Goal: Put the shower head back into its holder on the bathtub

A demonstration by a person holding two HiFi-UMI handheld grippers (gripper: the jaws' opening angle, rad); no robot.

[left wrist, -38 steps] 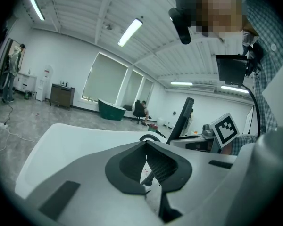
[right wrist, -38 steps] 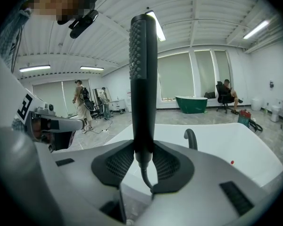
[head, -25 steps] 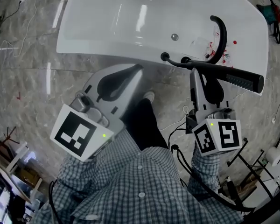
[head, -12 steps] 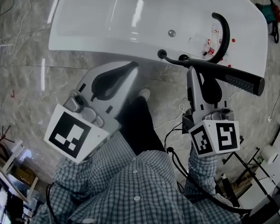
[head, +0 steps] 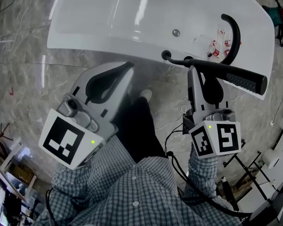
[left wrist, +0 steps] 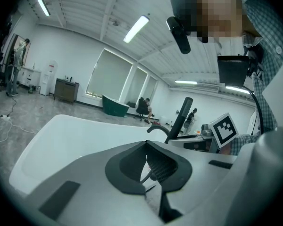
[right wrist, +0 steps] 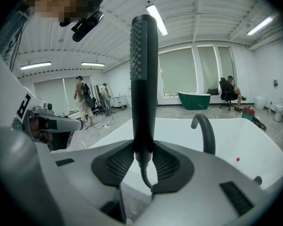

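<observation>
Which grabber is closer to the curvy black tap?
Right. The right gripper, holding the shower head, is close beside the tap; the left gripper is farther left.

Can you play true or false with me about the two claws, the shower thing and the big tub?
The right claw grips the black shower head. True.
The left claw grips something too. False: it is shut with nothing in it.
The bathtub is black. False: it is white.
The curved tap on the bathtub is black. True.
The shower head sits in its holder. False: it is in the right claw, not in a holder.
</observation>
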